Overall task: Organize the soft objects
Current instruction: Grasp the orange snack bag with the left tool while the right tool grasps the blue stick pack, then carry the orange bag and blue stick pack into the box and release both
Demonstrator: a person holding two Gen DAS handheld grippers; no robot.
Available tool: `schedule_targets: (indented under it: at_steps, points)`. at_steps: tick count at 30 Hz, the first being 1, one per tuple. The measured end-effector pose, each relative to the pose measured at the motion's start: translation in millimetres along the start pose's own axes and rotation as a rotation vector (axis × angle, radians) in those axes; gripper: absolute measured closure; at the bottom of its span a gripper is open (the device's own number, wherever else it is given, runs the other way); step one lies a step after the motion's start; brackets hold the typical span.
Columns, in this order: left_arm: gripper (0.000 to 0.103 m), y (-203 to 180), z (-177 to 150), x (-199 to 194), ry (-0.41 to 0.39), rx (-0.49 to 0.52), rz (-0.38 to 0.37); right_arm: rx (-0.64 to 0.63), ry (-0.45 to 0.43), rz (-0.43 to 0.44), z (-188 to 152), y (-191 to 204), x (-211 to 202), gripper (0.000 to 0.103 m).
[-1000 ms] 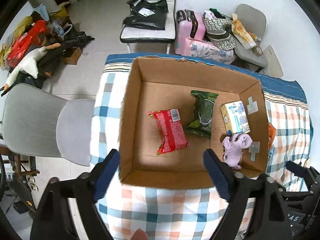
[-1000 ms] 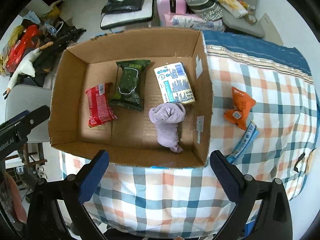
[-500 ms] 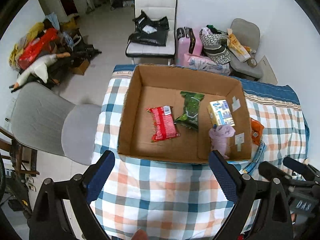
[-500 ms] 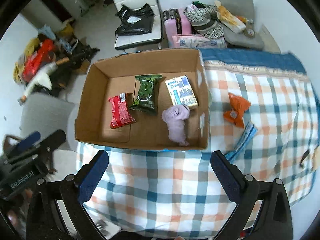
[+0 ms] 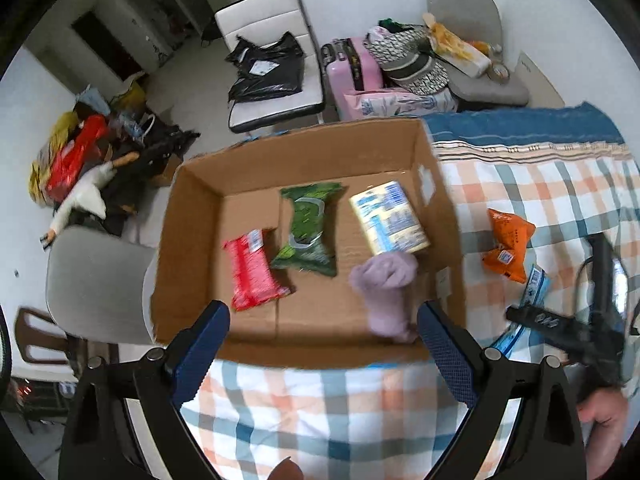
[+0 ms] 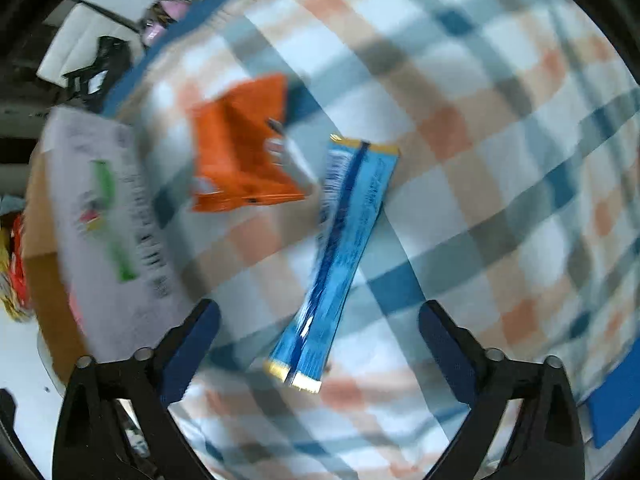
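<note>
**Inspector:** Presently, both tools are empty. The left gripper hangs over the near wall of the cardboard box, its blue fingers spread wide with nothing between them. The right gripper is low over the checked tablecloth, fingers likewise wide apart and bare.

**Clerk:** Where do the soft objects lie?

**Inspector:** Four are on the box floor: a red packet, a green pouch, a yellow-and-blue pack and a rolled lilac cloth, the cloth overlapping the pack's near end. Two lie outside on the tablecloth, just beside the box's right wall: an orange packet and a long blue sachet, close together; I cannot tell whether they touch.

**Clerk:** Why is the right tool held so?

**Inspector:** My judgement: the sachet's near end lies between the open fingers, so that is the likely next pick. Its length runs along the fingers, so a close across its narrow width would suit. The right view is blurred; finer detail is unreliable.
</note>
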State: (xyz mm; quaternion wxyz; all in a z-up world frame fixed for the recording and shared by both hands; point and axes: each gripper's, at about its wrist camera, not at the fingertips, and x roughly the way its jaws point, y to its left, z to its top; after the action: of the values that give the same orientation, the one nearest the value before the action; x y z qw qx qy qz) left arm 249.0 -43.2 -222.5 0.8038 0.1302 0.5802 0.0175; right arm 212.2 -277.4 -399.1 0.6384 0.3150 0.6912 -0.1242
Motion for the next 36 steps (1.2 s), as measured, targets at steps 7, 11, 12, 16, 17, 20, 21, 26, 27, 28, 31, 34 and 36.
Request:
schedule_targets:
  at_steps: [7,11,12,16,17,20,21,26,27,28,31,34,36]
  points:
    - [0.007,-66.3,30.3,8.9,0.043,0.083,-0.032,-0.063,0.054,-0.05,10.2,-13.8,9.6,0.084]
    - [0.007,-107.8,42.5,26.4,0.129,0.114,-0.123,-0.107,0.046,-0.07,23.6,-43.9,-21.1,0.085]
    - [0.007,-122.5,45.6,36.6,0.167,0.124,-0.153,-0.114,0.041,-0.073,27.8,-52.1,-28.8,0.085]
    - [0.007,-168.2,56.1,74.9,0.281,0.16,-0.206,-0.136,0.024,-0.133,55.8,-93.4,-55.6,0.085]
    - [0.007,-177.7,57.8,86.5,0.311,0.161,-0.214,-0.14,0.025,-0.152,62.4,-100.9,-57.1,0.085]
    - [0.007,-204.9,62.9,118.4,0.376,0.177,-0.204,-0.146,0.054,-0.181,89.3,-123.9,-52.2,0.085]
    - [0.007,-213.8,65.2,128.4,0.385,0.19,-0.193,-0.141,0.06,-0.177,95.0,-129.0,-49.0,0.085]
    - [0.033,-246.9,66.5,172.3,0.462,0.251,-0.175,-0.152,0.108,-0.133,108.9,-139.9,-33.4,0.075]
    - [0.056,-249.2,65.1,177.1,0.475,0.252,-0.169,-0.149,0.106,-0.124,109.1,-141.7,-33.8,0.065]
    - [0.057,-250.0,63.0,180.8,0.49,0.246,-0.173,-0.145,0.099,-0.116,109.5,-143.9,-36.7,0.054]
    - [0.058,-249.5,56.8,177.1,0.476,0.223,-0.189,-0.151,0.104,-0.109,110.1,-153.9,-41.1,0.046]
    - [0.058,-251.2,40.9,174.8,0.514,0.199,-0.227,-0.133,0.125,-0.111,99.1,-172.0,-34.2,0.046]
    - [0.057,-257.0,30.2,175.6,0.516,0.209,-0.219,-0.118,0.119,-0.111,101.5,-175.8,-31.2,0.046]
